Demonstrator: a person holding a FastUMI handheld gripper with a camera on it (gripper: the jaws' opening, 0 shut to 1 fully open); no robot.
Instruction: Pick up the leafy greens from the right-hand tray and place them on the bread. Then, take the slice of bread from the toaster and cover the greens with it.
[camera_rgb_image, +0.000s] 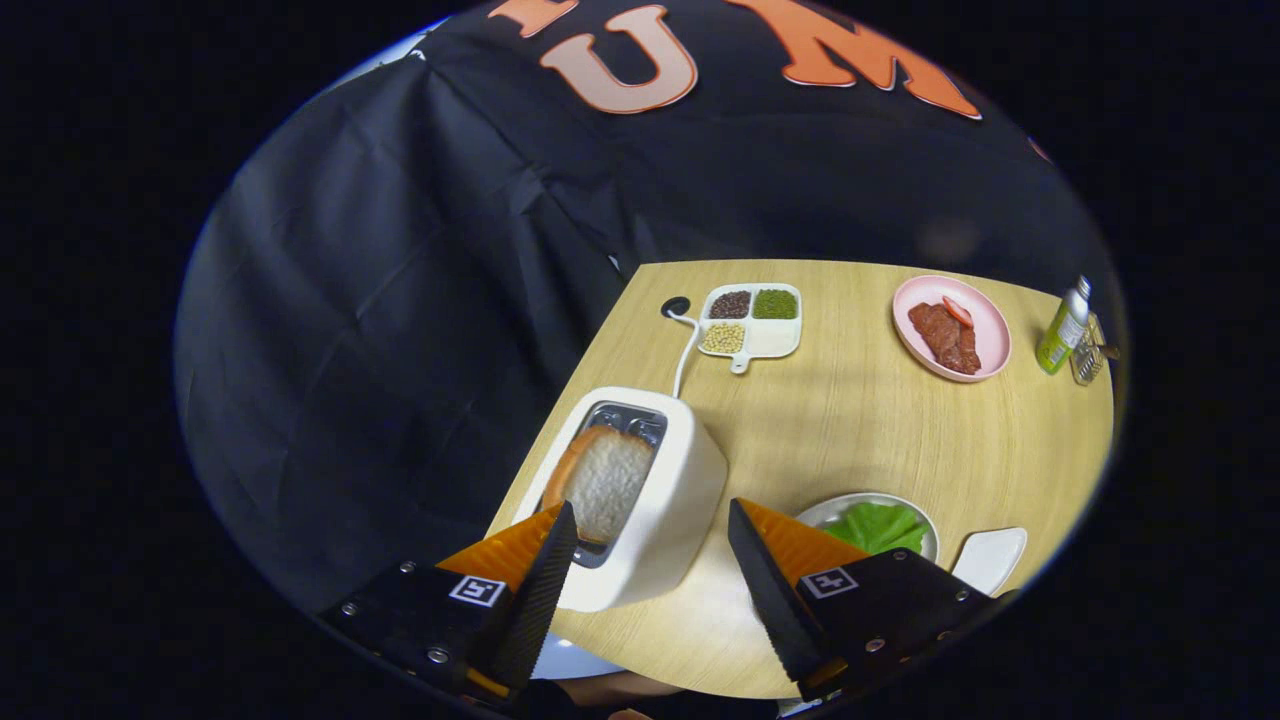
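Observation:
A white toaster (665, 500) stands at the table's left edge with a slice of bread (607, 480) sticking out of its slot. My gripper (652, 520) is open above the toaster, the left finger over the slot's near end, the right finger beyond the toaster's right side. Nothing is between the fingers. Leafy greens (880, 525) lie in a white plate (850, 503) just past the right finger, partly hidden by it. Whether bread lies under the greens I cannot tell.
A white tray (992, 558) lies to the right of the greens. Farther back are a divided dish of beans (751, 320), a pink plate with meat (950, 327), a green bottle (1063, 330), and the toaster's cord (686, 350) running to a table port.

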